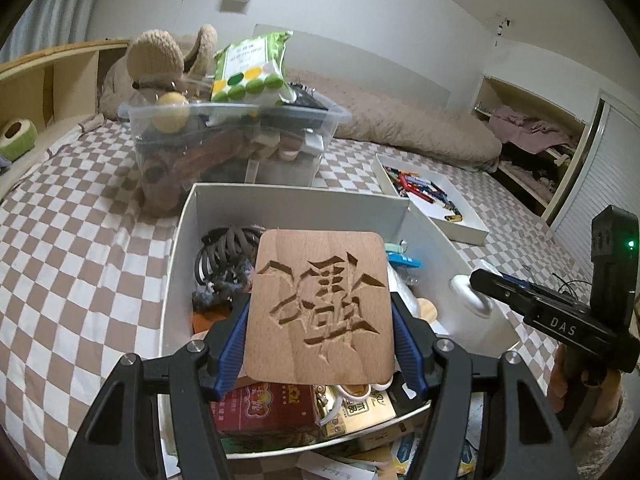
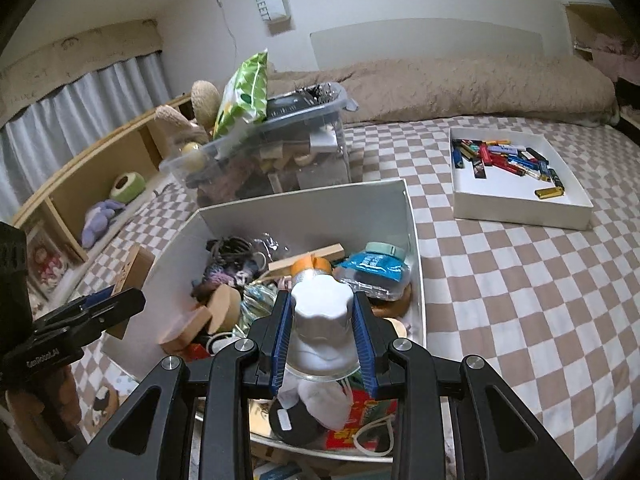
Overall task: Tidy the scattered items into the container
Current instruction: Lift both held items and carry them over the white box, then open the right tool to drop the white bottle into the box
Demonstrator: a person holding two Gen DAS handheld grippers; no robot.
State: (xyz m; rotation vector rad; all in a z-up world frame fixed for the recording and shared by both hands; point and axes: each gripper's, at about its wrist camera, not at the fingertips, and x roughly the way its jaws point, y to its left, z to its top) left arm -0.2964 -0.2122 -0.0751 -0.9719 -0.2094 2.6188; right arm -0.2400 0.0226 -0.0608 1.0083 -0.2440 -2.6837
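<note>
A wooden plaque (image 1: 320, 304) with a carved character sits between the blue pads of my left gripper (image 1: 318, 312), which is shut on its two side edges. It hangs over an open white box (image 1: 288, 200) filled with several small items. My right gripper (image 2: 322, 300) is shut on a white bottle with a scalloped cap (image 2: 324, 320), held above the same white box (image 2: 304, 208). The right gripper (image 1: 480, 278) and the white bottle (image 1: 470, 294) show at the box's right wall. At the box's left side is the left gripper (image 2: 128, 304) with the plaque's edge (image 2: 134, 266).
Behind the box stands a clear plastic bin (image 1: 236, 136) (image 2: 272, 148) piled with toys and a green packet. A shallow white tray of lighters (image 1: 432, 196) (image 2: 516, 172) lies to the right on the checkered bedsheet (image 2: 500, 300). A beige blanket lies at the back, wooden shelves at the left.
</note>
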